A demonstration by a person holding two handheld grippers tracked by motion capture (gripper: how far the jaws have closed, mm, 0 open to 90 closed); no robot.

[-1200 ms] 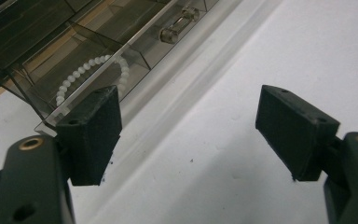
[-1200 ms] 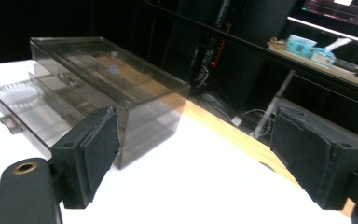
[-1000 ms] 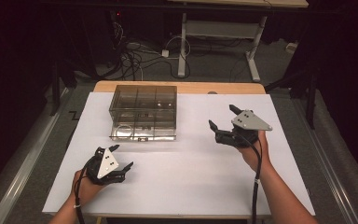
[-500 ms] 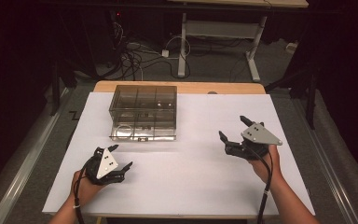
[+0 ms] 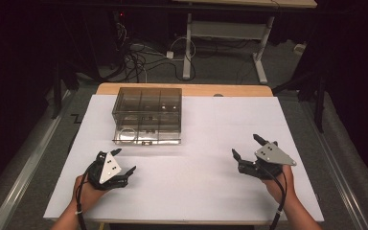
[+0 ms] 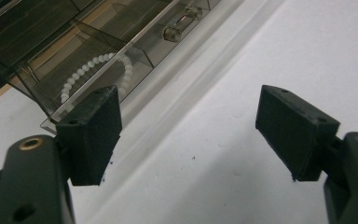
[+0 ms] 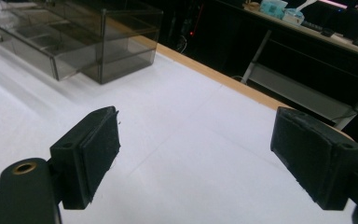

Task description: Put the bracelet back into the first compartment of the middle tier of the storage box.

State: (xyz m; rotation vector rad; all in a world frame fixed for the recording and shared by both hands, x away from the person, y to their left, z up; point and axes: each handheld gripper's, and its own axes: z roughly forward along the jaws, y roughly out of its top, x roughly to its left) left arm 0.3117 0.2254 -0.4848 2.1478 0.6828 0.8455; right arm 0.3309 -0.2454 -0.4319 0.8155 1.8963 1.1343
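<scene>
Table (image 5: pixel 191 191): broad surface under a white cover, a strip of bare wood showing along its far edge; it carries everything below.

Organiser box (image 5: pixel 147 115): smoke-tinted clear plastic case split into compartments, standing on the far-left part of the table, well apart from both hand-held grippers; its lower drawer is pulled out towards the person.

Drawer (image 6: pixel 121 56): shallow tray with clear partitions, seen close in the left gripper view just beyond the jaw tips; a small round knob (image 6: pixel 179 25) sits on its front wall.

Left hand-held gripper (image 5: pixel 122 163): near the table's front-left edge, held in the person's left hand (image 5: pixel 88 191), aimed towards the drawer front; jaws spread wide, nothing between them.

Right hand-held gripper (image 5: pixel 246 147): over the front-right part of the table, held in the person's right hand (image 5: pixel 280 184), grey three-cornered plate on top, cable trailing back along the forearm; jaws spread wide, nothing between them; bare white cover lies ahead of it in the right gripper view.

Bead bracelet (image 6: pixel 98 70): ring of small white beads lying in the drawer's left-hand compartment as seen from the high view, just beyond the left hand-held gripper's jaw, not touched.
</scene>
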